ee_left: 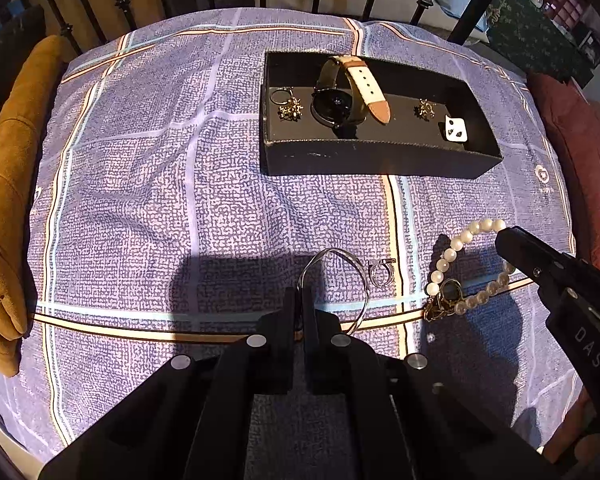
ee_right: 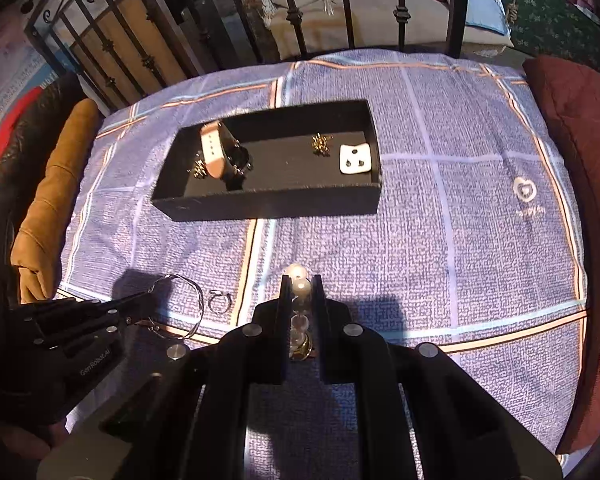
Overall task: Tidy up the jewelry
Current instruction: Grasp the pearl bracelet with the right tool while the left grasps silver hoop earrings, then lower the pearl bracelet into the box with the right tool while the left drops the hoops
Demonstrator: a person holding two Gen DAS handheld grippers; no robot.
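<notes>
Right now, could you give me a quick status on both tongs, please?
Left tongs shut on silver bangle. Right tongs shut on pearl bracelet. Small ring loose on cloth. Black tray ahead, path clear.

Sunlit plaid cloth (ee_left: 140,160) before black iron railing (ee_left: 120,0).

sharp, bright light from behind casts hard shadows forward; fisheye edges bend, dim.
</notes>
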